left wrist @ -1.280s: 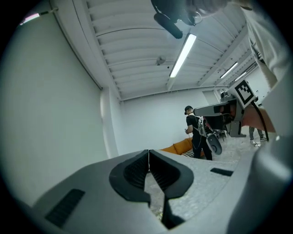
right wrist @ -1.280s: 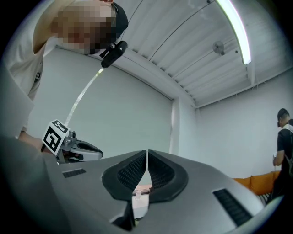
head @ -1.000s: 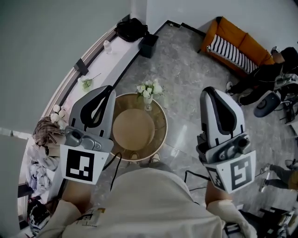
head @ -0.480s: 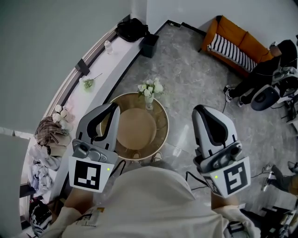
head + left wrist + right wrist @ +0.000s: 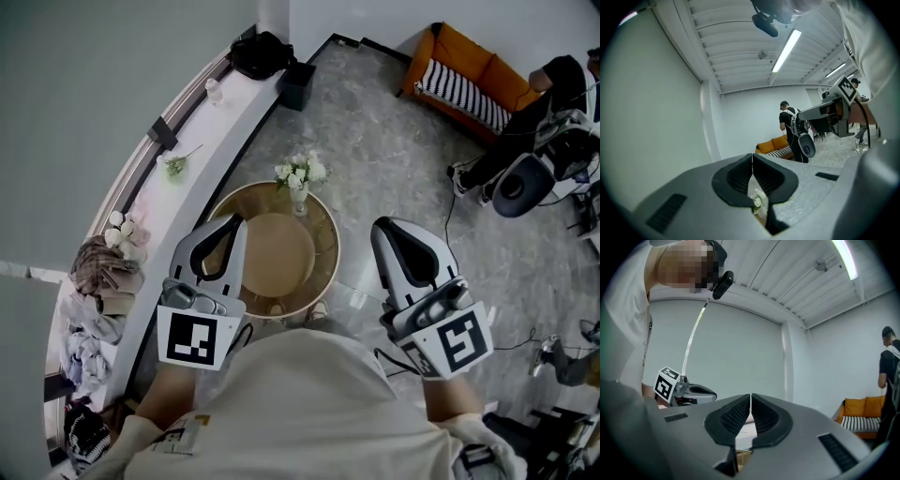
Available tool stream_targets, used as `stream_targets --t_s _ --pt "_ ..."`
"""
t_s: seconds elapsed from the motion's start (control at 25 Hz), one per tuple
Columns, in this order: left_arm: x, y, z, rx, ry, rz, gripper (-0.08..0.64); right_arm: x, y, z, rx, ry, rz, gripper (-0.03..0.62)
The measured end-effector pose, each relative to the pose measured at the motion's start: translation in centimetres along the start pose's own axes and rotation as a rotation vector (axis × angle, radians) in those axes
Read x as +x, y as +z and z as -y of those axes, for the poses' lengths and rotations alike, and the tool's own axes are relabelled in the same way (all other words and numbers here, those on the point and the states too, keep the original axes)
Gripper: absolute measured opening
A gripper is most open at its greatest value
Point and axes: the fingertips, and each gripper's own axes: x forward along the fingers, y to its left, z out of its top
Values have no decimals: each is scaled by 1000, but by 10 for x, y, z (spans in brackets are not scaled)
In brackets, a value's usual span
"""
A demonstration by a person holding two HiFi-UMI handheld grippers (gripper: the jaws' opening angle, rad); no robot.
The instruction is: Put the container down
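Container sits in neither gripper. My left gripper (image 5: 753,161), over the round bench's (image 5: 324,272) near edge, and my right gripper (image 5: 750,401), beside that bench, have their jaws pressed together on nothing. The tan round dish (image 5: 274,255) on the bench may be the container, so I judge the set-down done. Next I would only draw clear.

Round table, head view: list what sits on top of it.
A vase of white flowers stands at the round table's far edge. A tan disc fills its middle; whether that is a separate thing is unclear. The left gripper covers its left side.
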Motion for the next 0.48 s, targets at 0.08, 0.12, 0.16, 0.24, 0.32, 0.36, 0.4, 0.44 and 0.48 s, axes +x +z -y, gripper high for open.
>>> stream_targets --t_s 0.08,0.12,0.16,0.24,0.32,0.36,0.4,0.44,0.48 --pt "1 0 3 3 -8 2 11 0 -1 2 5 -8 4 15" --pt "1 0 4 6 -13 2 11 0 -1 2 4 -11 5 15" --pt "1 0 4 8 -16 2 11 0 -1 3 1 -13 5 14" --pt "1 3 3 0 -14 5 11 1 1 3 -8 -16 3 15" --pt "0 6 -1 -9 -10 9 11 2 2 2 -9 -16 4 15" --pt "-1 6 -2 -10 -9 9 11 3 3 1 -7 -15 5 14" --pt "-2 7 -3 -8 -10 9 11 3 3 0 -5 -15 5 15" --pt "-3 7 -3 -4 -10 9 11 3 3 -2 -4 -14 5 14" --pt "-4 7 -4 -2 -9 8 11 4 3 -3 -4 -13 5 15"
